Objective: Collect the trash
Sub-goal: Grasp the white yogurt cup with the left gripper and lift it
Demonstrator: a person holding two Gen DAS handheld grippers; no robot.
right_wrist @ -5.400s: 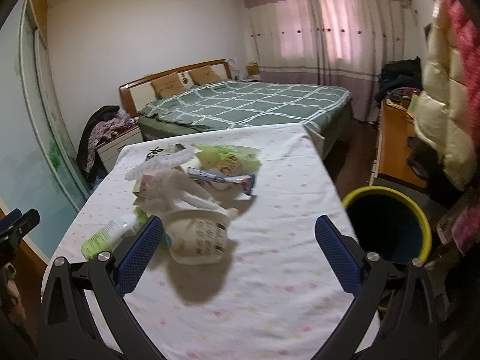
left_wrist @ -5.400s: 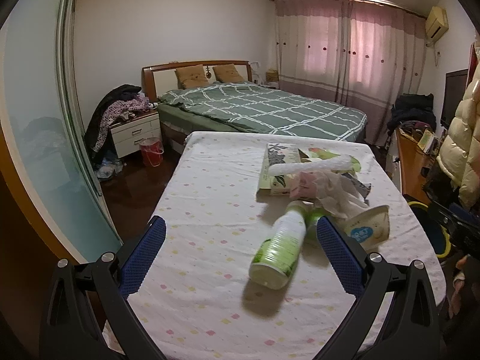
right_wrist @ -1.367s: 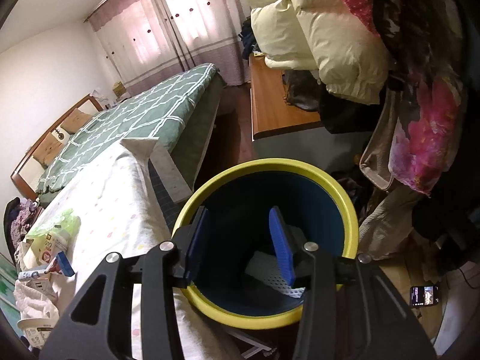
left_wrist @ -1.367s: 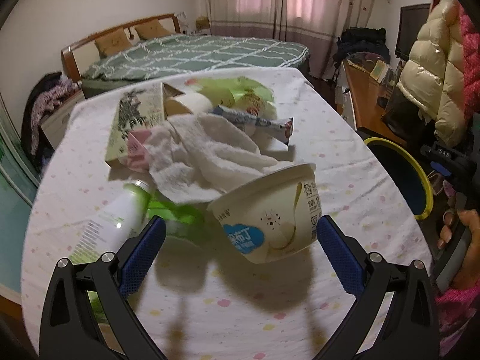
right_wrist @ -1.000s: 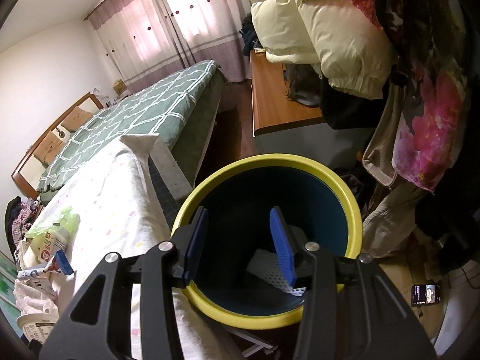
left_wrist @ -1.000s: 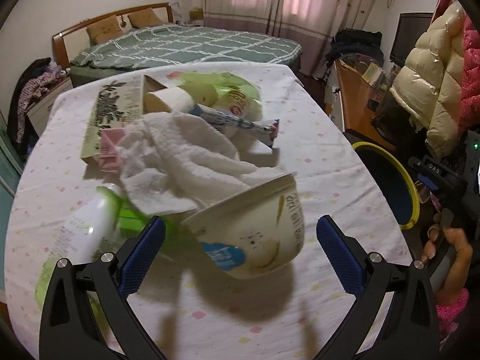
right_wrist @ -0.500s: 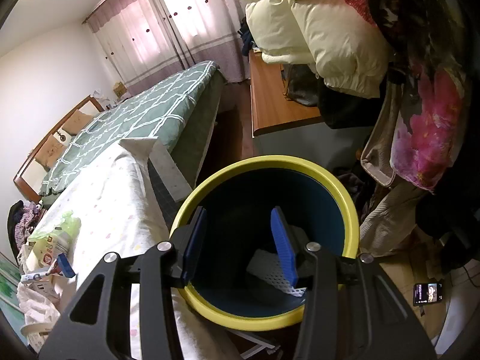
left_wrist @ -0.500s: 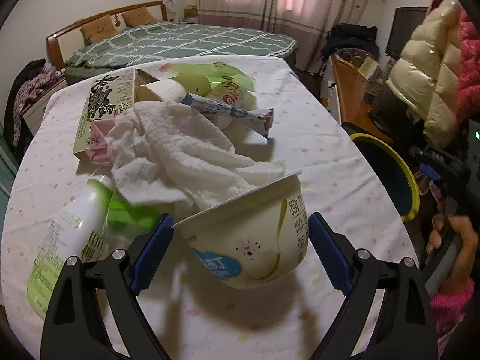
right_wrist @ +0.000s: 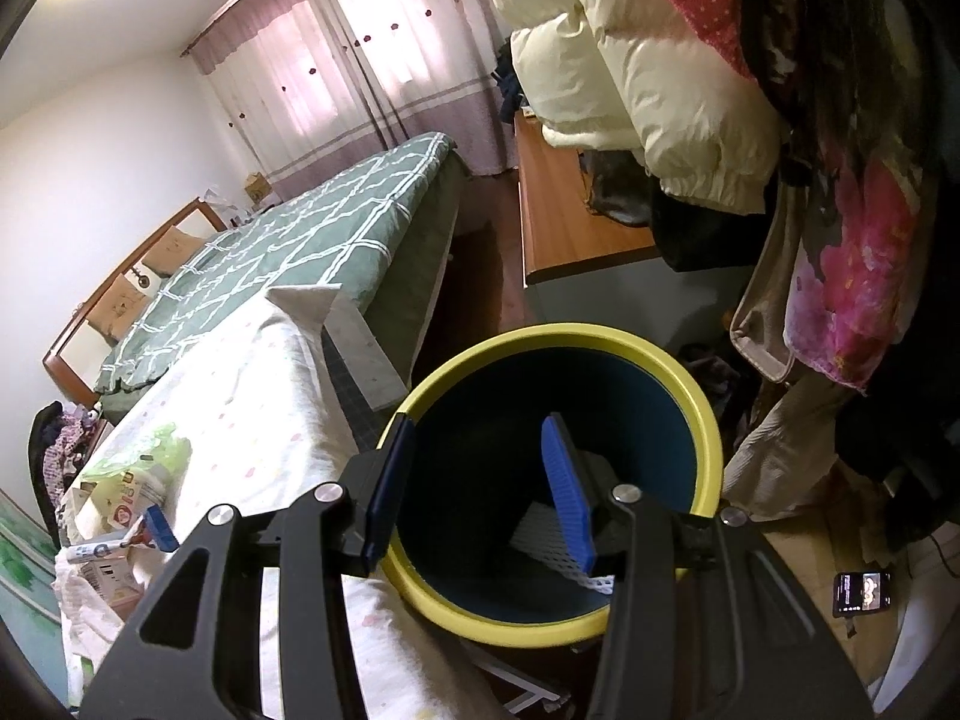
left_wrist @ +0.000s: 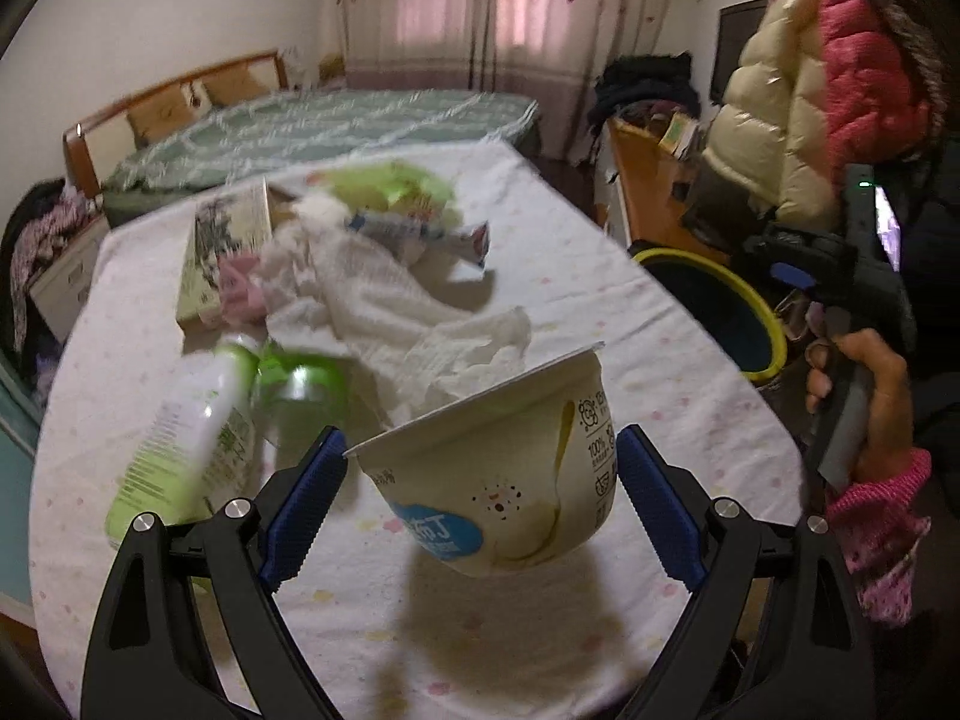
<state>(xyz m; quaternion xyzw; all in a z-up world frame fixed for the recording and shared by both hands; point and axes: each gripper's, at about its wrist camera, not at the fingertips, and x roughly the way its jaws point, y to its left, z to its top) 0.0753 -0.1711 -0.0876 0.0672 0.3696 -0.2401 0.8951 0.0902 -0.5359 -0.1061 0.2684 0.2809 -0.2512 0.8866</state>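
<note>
Left view: pile (left_wrist: 336, 276) and bed (left_wrist: 312, 126) motion-blurred, box (left_wrist: 225, 252) print unreadable; tub (left_wrist: 498, 468) hides cloth (left_wrist: 420, 324) edge. Right view: bin (right_wrist: 690, 396) floor partly hidden by fingers (right_wrist: 567, 498); phone (right_wrist: 861, 591) screen too small to read.

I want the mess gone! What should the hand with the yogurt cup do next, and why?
Probably carry the yogurt cup, clamped tilted in the left gripper, across to the yellow-rimmed bin beside the table and let go: it seems lifted already.
</note>
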